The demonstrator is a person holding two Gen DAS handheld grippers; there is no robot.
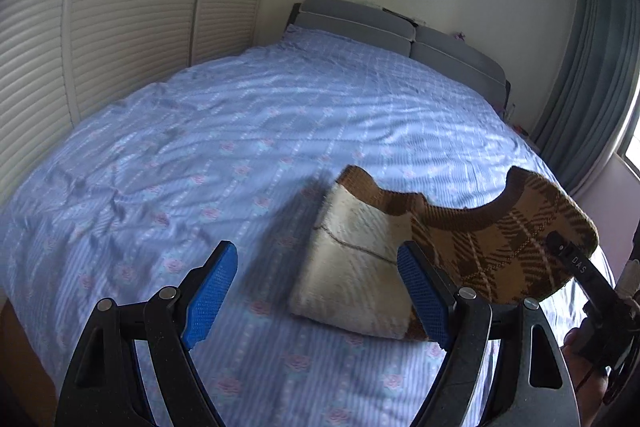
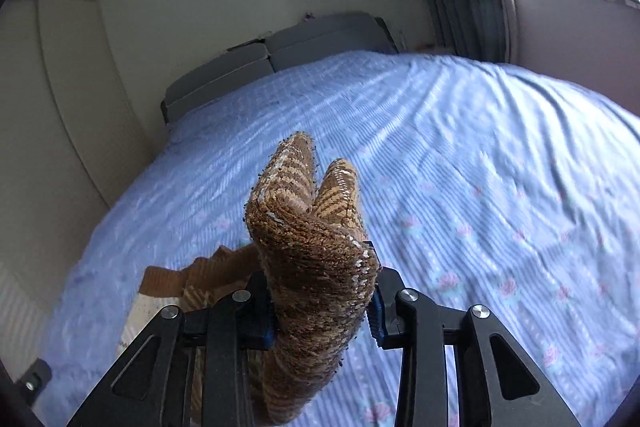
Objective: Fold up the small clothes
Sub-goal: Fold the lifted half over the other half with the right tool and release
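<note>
Folding step: the plaid knit garment (image 1: 492,247) is mid-fold, one brown checked end lifted clear of the blue flowered bedspread (image 1: 200,155) while the pale inner side of the garment lies flat on it.
Garment place: near the foot of the bed and toward its right side in the left wrist view, the lifted flap arching over the part lying flat.
Right gripper (image 2: 324,311): jaws narrow, clamped on a bunched thick fold of the knit, which bulges up between the blue pads and hides most of them.
Left gripper (image 1: 316,291): fingers spread wide and empty; the left blue pad (image 1: 210,295) hangs above bare bedspread, the right one sits just in front of the garment's near edge, whether touching I cannot tell.
Next move, as I read it: carry the held end across the flat part and lay it down so edges meet, keeping the flap from twisting.
Left gripper's job, likely: pin or steady the flat half so it does not slide.
Risk: the thick bunch may spring back open on release.
</note>
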